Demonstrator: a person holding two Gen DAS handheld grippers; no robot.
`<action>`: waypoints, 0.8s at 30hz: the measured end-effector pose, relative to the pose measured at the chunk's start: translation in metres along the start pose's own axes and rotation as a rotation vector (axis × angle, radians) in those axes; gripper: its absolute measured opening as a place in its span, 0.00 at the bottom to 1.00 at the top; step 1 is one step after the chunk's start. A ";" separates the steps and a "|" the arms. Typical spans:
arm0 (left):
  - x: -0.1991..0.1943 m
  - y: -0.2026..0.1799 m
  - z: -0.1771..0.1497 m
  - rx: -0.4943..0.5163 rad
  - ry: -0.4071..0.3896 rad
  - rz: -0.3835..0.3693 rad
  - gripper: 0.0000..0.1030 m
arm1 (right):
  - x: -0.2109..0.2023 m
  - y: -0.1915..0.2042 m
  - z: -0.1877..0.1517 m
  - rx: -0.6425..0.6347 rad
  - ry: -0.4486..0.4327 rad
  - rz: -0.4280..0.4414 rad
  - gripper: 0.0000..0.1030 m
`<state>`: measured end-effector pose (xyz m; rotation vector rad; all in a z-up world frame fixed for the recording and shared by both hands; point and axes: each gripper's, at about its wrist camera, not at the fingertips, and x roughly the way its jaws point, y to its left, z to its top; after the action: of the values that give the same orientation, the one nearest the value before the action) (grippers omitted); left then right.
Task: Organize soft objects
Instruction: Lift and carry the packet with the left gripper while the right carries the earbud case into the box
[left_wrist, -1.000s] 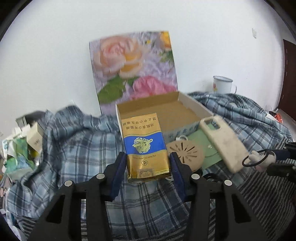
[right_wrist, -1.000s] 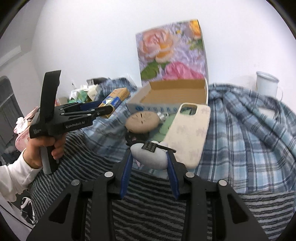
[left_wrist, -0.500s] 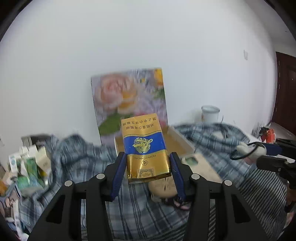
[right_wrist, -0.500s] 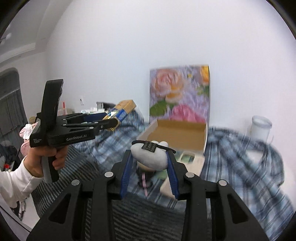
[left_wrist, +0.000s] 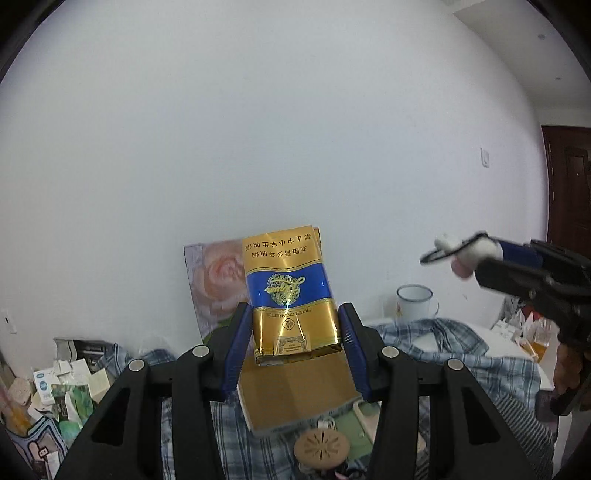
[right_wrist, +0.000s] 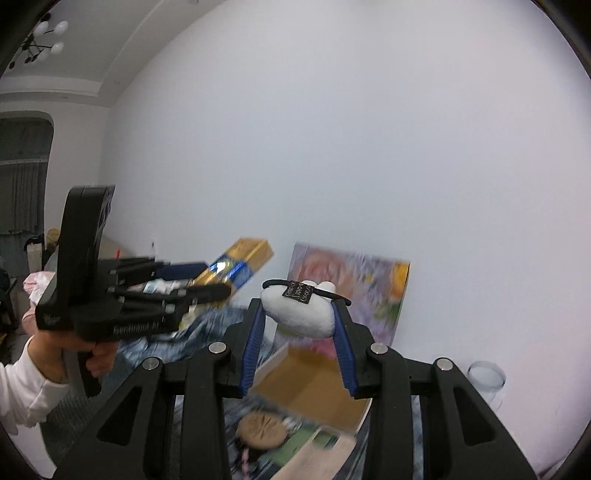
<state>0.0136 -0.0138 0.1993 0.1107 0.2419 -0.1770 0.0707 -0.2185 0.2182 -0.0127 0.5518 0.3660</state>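
My left gripper (left_wrist: 295, 321) is shut on a gold and blue cigarette pack (left_wrist: 290, 291) and holds it high above the table; the pack also shows in the right wrist view (right_wrist: 236, 269). My right gripper (right_wrist: 299, 314) is shut on a white soft toy (right_wrist: 299, 314) with a black hair tie around it, also raised; the toy shows at the right of the left wrist view (left_wrist: 461, 254). An open cardboard box (left_wrist: 299, 395) lies below on the plaid cloth, also seen in the right wrist view (right_wrist: 314, 395).
A floral lid (right_wrist: 351, 288) stands against the white wall behind the box. A round tan disc (left_wrist: 321, 446), a green card and a beige phone case (right_wrist: 325, 454) lie in front of the box. A white mug (left_wrist: 415, 302) stands at the right. Small packets (left_wrist: 55, 391) pile at the left.
Both grippers have risen and tilted upward with their objects, so the wall fills more of each view and the box and cloth have dropped low in the frames.
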 end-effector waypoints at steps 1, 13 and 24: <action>0.002 0.000 0.004 -0.005 -0.003 0.000 0.49 | 0.002 -0.002 0.006 -0.006 -0.012 -0.004 0.35; 0.047 0.024 0.039 -0.050 -0.037 0.022 0.49 | 0.053 -0.019 0.043 -0.067 -0.104 -0.066 0.35; 0.101 0.032 0.041 -0.055 0.000 0.045 0.49 | 0.112 -0.031 0.021 -0.014 -0.055 -0.100 0.35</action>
<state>0.1257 -0.0043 0.2161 0.0619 0.2441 -0.1251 0.1809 -0.2079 0.1758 -0.0434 0.4927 0.2721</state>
